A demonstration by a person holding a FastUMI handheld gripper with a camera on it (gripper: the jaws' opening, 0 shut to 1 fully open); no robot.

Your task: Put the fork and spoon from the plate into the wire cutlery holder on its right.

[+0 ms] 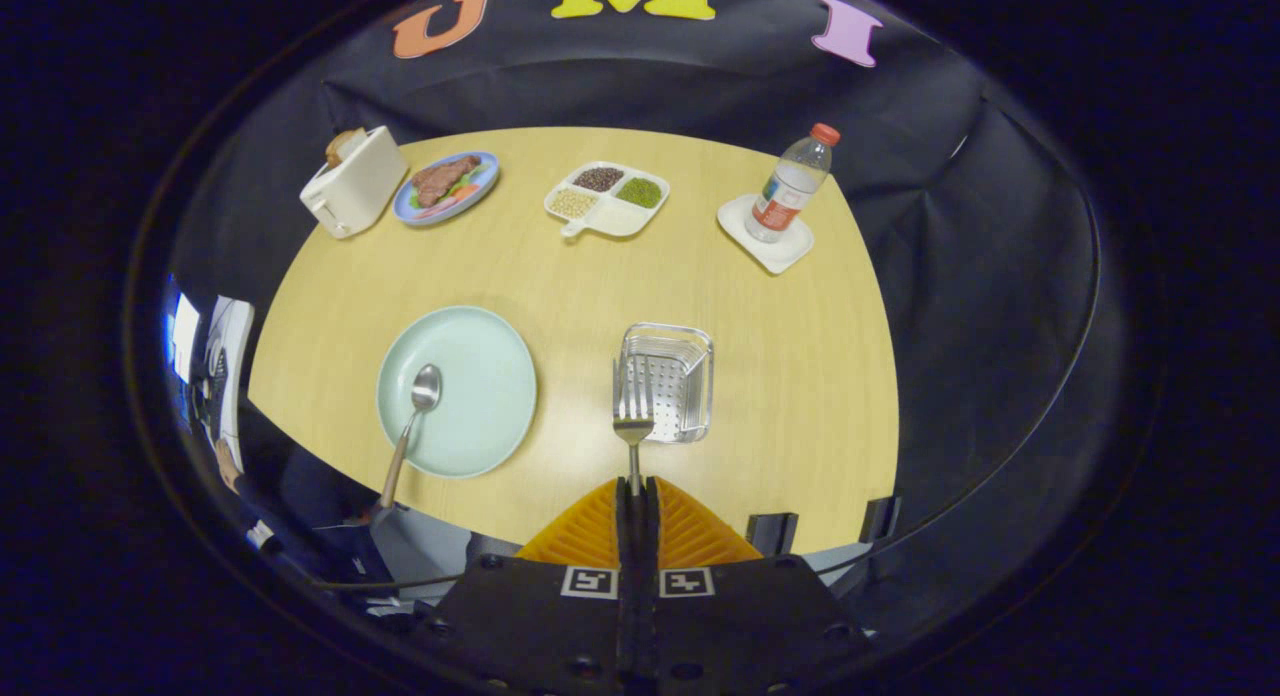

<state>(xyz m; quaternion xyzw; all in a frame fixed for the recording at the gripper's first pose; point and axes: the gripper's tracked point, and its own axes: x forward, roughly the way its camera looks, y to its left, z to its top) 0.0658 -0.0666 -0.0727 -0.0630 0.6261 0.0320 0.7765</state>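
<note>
The fork [633,408] is pinched by its handle between the two fingers of the gripper [634,488], which are pressed together on it; its tines point away from the fingers and overlap the near rim of the wire cutlery holder [668,381], which stands on the wooden table [800,376] just ahead. Whether the tines are already above the opening or short of it cannot be told from this view. The spoon [412,421] lies on the pale green plate [480,376] to the left of the holder, bowl on the plate and handle projecting past the near rim toward the table edge. The likely hazards follow from this arrangement. The grip sits low on a thin handle, so the fork may pivot or slip if tilted quickly. Released before it clears the near wall, it could catch the wire rim, tip the light holder, or drop onto the table. The overhanging spoon handle could be knocked off the plate by a careless approach. Farther back stand a toaster [352,184], a plate of food [446,186], a divided dish [607,198] and a water bottle [794,182] on a coaster [765,242], all well apart from the work.
</note>
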